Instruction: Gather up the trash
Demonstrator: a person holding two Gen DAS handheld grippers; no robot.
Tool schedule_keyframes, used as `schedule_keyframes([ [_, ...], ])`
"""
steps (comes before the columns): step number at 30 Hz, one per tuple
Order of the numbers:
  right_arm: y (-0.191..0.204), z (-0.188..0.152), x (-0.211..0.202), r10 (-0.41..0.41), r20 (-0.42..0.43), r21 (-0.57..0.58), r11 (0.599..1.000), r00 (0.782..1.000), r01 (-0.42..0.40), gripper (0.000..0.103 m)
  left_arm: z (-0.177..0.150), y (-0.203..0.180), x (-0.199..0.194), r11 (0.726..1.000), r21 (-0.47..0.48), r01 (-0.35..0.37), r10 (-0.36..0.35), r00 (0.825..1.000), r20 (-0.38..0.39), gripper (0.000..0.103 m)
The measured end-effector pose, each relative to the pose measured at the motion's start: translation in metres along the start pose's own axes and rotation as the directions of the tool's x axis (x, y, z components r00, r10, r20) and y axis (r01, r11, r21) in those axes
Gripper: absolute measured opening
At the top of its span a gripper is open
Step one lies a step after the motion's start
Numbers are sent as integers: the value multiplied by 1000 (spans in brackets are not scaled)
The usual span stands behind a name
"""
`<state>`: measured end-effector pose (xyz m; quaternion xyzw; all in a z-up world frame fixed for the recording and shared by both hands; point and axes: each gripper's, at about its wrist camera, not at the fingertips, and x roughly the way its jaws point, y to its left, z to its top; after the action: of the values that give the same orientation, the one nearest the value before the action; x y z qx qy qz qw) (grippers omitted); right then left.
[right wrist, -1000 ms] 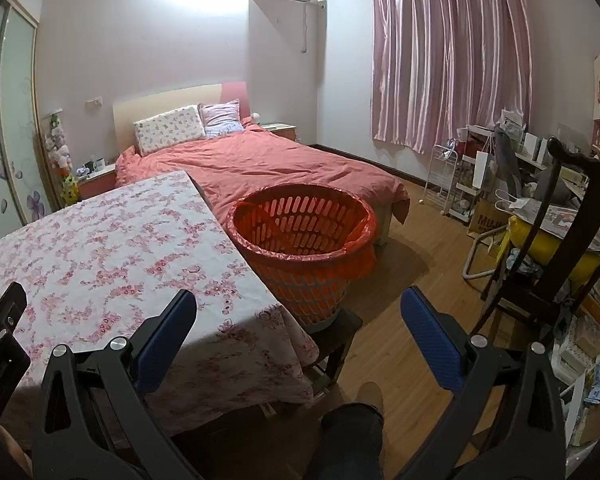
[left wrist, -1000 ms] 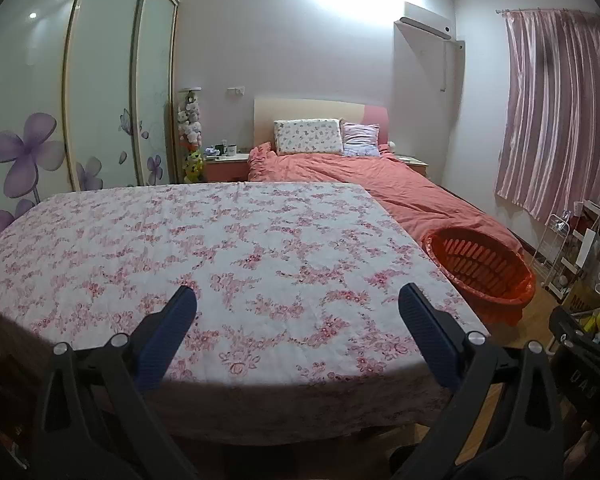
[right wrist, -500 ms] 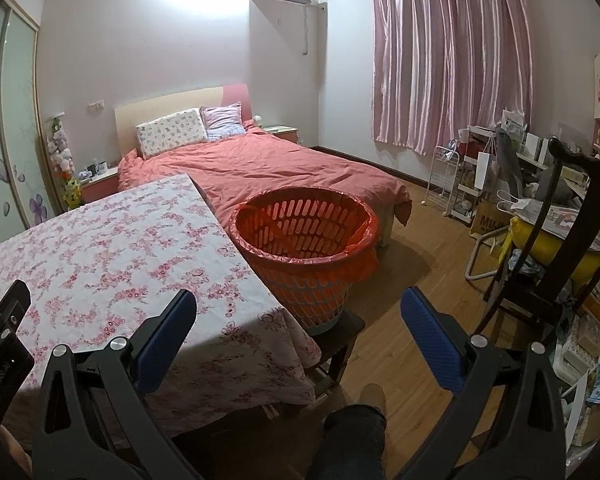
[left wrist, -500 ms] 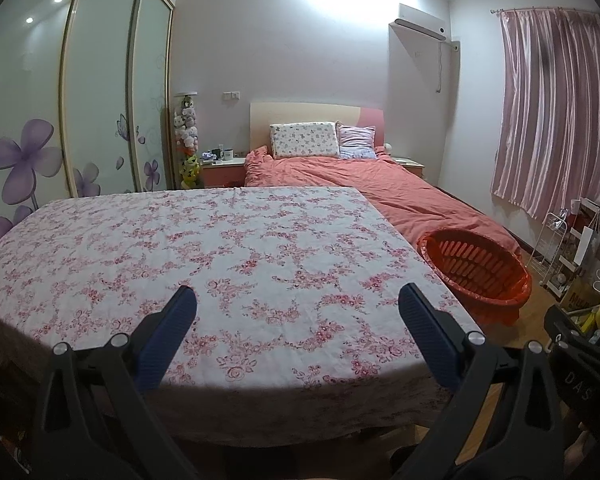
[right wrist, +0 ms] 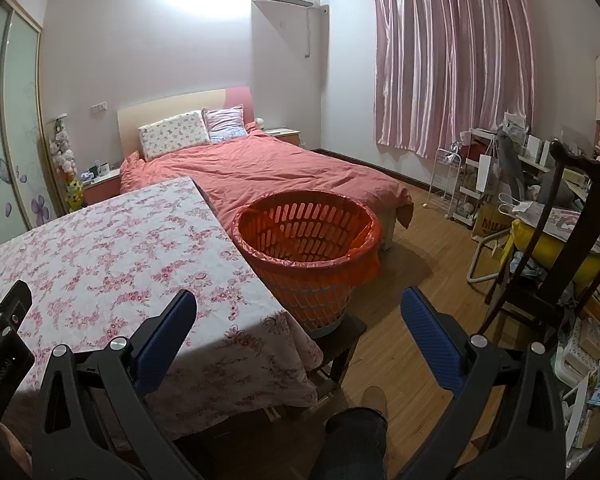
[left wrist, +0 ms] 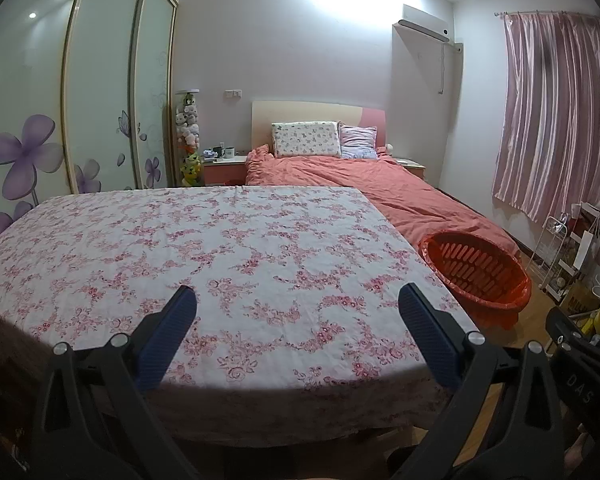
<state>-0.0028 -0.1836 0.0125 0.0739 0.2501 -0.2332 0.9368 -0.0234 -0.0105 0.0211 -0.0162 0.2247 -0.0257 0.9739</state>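
Observation:
An orange slotted basket (right wrist: 308, 248) lined with an orange bag stands on a low stool at the table's right edge; it also shows in the left wrist view (left wrist: 476, 270). The table (left wrist: 204, 248) wears a pink floral cloth, and I see no trash on it. My left gripper (left wrist: 298, 300) is open and empty, over the table's near edge. My right gripper (right wrist: 300, 304) is open and empty, held in front of the basket and above the table's right corner.
A bed (right wrist: 268, 168) with a salmon cover lies behind the table. A dark wooden chair (right wrist: 560, 248) and cluttered shelves (right wrist: 476, 184) stand at the right. Wardrobe doors (left wrist: 100, 92) line the left wall. My shoe (right wrist: 374, 400) is on the wood floor.
Both views have tilted slightly, so the table and basket sit a little lower in frame. Both grippers stay open and empty.

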Motion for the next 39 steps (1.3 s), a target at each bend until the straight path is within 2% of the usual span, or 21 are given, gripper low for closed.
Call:
schedule_keyframes([
  [19, -1, -1, 0, -1, -1, 2, 1000, 1000, 1, 101, -2, -9, 0, 999, 35, 23, -23, 1000, -13, 99],
  [39, -1, 0, 0, -1, -1, 1, 1000, 1000, 1, 101, -4, -9, 1, 999, 32, 23, -22, 1000, -16, 99],
])
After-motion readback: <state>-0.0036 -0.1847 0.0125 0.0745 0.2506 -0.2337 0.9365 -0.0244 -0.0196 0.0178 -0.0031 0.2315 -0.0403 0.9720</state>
